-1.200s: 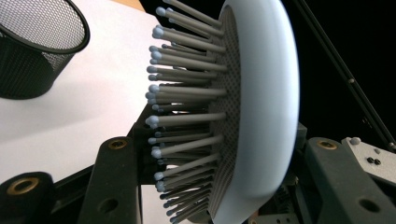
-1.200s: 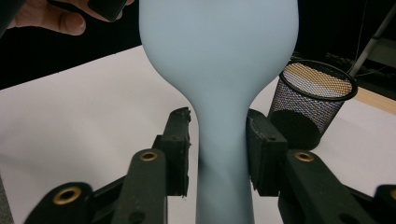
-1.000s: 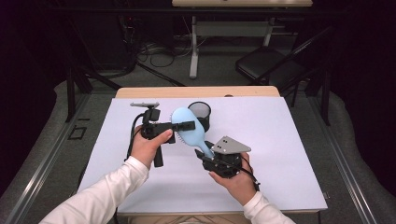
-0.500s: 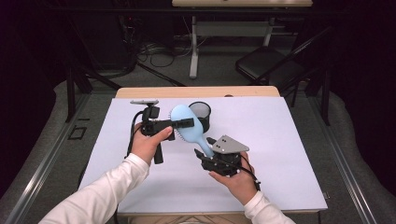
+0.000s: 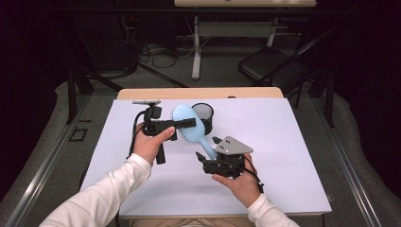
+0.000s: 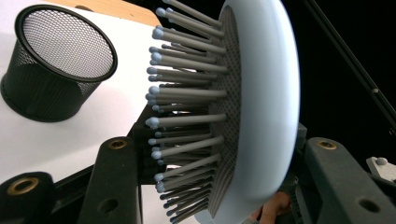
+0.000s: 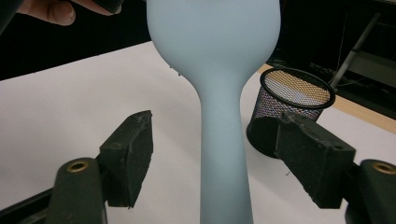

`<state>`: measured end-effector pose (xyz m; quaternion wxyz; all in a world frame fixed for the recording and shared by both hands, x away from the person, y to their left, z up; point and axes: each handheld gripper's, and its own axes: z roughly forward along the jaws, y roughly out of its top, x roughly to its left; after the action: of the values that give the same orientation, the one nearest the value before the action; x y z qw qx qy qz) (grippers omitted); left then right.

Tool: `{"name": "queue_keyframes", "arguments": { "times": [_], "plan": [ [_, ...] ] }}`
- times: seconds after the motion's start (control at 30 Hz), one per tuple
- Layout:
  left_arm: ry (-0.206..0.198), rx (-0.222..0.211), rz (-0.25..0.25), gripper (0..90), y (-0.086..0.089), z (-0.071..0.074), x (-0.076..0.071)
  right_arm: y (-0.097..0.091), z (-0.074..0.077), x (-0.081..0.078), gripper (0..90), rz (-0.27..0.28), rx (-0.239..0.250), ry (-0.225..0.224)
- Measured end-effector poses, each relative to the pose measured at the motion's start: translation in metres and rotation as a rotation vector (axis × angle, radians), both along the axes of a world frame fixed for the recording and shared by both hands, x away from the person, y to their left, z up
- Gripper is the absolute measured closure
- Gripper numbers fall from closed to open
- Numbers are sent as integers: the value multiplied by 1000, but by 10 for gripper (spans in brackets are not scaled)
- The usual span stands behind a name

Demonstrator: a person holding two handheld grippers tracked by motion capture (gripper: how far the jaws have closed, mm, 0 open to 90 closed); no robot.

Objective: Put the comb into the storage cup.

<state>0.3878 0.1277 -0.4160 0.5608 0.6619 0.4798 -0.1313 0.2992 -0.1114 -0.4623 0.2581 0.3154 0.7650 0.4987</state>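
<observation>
Nearest the camera in the high view, the right gripper [image 5: 208, 158], cradled in the person's right hand [image 5: 239, 182] and topped by its grey three-cornered plate, points up the table at the handle end of a pale blue plastic paddle hairbrush [image 5: 189, 126]. In the right gripper view its jaws have just been opening: the slim blue handle [image 7: 223, 154] stands between the two black pads with white table showing on either side, so neither pad presses on it.

A little farther up the white-covered table [image 5: 283, 142], the left gripper [image 5: 182, 124], held in the left hand [image 5: 150, 144] (a white sleeve runs back along the forearm), lies level and reaches across to the brush's oval head. Its jaws are clamped on that head: the left gripper view shows one jaw on the bristle side, among rows of grey, ball-tipped bristles [image 6: 187, 93], and the other against the smooth blue back. The brush is carried clear of the tabletop, head toward the far side, handle slanting down toward the right gripper.

Just beyond the brush head stands a black wire-mesh cup [image 5: 204, 117], upright and round-rimmed, on the white surface close to the table's bare wooden far edge [image 5: 198, 92].
</observation>
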Motion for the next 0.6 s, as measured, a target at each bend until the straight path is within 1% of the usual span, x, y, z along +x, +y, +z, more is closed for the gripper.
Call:
{"name": "queue_keyframes", "arguments": {
  "times": [0.1,0.23,0.3,0.37,0.47,0.6],
  "plan": [
    [-1,-3,9,504,1,0,2,0,0,0,229,-1,3,-1],
    [1,-5,18,503,3,0,4,0,0,0,213,-5,1,-3],
    [-4,1,19,504,4,0,5,0,0,0,195,-13,-4,-13],
    [-3,-2,24,503,5,0,5,0,0,0,186,-21,-8,-24],
    [-12,1,32,504,6,1,7,0,0,-1,153,-32,-10,-33],
    [-23,10,39,504,7,3,8,0,0,-1,145,-35,-10,-34]
  ]
}}
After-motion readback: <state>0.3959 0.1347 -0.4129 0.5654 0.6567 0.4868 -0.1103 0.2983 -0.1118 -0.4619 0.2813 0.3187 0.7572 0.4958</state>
